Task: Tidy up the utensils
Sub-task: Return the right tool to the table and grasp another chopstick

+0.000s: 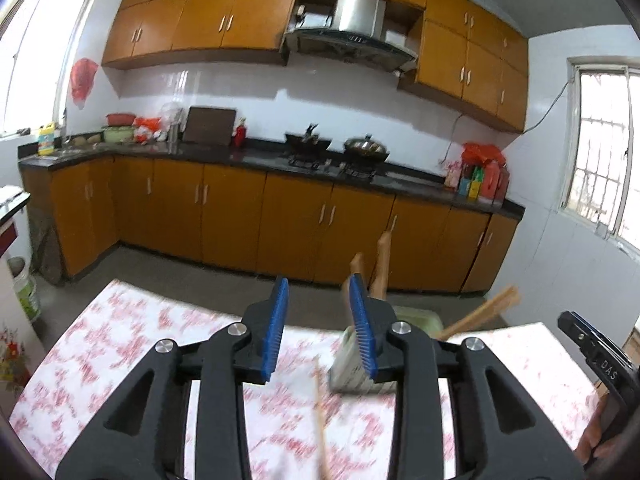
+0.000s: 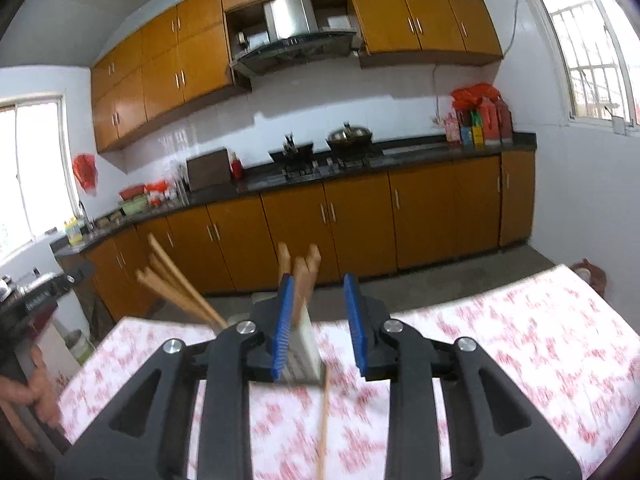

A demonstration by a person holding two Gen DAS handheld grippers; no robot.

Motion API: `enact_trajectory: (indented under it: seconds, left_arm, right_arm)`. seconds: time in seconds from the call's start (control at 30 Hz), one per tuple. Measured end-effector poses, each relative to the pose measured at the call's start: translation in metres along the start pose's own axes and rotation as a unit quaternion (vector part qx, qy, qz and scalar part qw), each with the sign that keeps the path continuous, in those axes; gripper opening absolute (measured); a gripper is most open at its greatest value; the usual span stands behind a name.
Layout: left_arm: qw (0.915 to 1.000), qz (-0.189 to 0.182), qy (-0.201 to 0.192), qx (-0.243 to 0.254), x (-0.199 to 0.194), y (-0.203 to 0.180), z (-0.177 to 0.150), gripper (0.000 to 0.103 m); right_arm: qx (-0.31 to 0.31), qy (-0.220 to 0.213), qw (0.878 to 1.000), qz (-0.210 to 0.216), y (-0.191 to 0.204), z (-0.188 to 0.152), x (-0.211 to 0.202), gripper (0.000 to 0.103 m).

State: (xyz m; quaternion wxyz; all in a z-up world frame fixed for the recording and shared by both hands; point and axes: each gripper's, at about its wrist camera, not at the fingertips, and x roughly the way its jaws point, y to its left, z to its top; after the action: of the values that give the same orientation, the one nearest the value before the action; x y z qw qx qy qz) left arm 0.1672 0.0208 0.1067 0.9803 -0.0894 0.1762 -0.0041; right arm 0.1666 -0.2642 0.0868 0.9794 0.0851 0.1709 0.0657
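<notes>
Chopsticks were the matter: 1 loose chopstick (image 2: 322, 420) lay flat on the surface (image 2: 520, 340), its long axis running from the near edge away toward the holder (image 2: 308, 344), its far end just at the holder's base. In the right wrist view it lay almost straight ahead, between the 2 spread fingers of the right tongs (image 2: 318, 328) and a little below them; in the left wrist view the same chopstick (image 1: 320, 412) sat in the gap of the left tongs (image 1: 320, 328) too, slightly right of centre, while the holder (image 1: 352, 360) stood behind the right finger. Both tongs were wide and empty. The holder stood upright on the surface, already carrying wooden handles (image 2: 300, 276) and a leaning bundle of chopsticks (image 2: 176, 284). Blur hid how much of the stick's near end was free. Judging from this, the right tongs looked better lined up, since the stick ran along their own axis; a grasp would likely need a roll of the wrist so the fingers closed across the stick, not along it.
</notes>
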Motion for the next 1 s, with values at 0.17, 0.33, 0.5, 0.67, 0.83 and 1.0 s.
enact_trajectory:
  seconds: [0.17,0.33,0.5,0.67,0.83,1.0]
  left_arm:
    - [0.9981,0.036,0.049,0.013,0.009,0.02,-0.04,0.033]
    - [0.9935,0.052,0.099,0.018,0.023,0.03,-0.071,0.033]
    - [0.9895,0.052,0.132,0.028,0.031,0.032,-0.093,0.033]
    - [0.9869,0.04,0.154,0.028,0.038,0.031,-0.107,0.033]
    - [0.984,0.025,0.174,0.027,0.047,0.023,-0.12,0.033]
    - [0.98,0.008,0.198,0.024,0.057,0.015,-0.132,0.033]
  right_arm:
    - [0.01,0.076,0.997,-0.015,-0.012,-0.054,0.017,0.027]
    - [0.002,0.161,0.987,-0.017,-0.008,-0.111,0.047,0.027]
    - [-0.003,0.232,0.973,-0.012,0.003,-0.153,0.073,0.027]
    - [-0.018,0.259,0.966,-0.016,0.01,-0.172,0.086,0.027]
    - [-0.041,0.266,0.963,-0.032,0.014,-0.182,0.092,0.022]
    - [-0.023,0.264,0.963,-0.046,-0.002,-0.176,0.095,0.008]
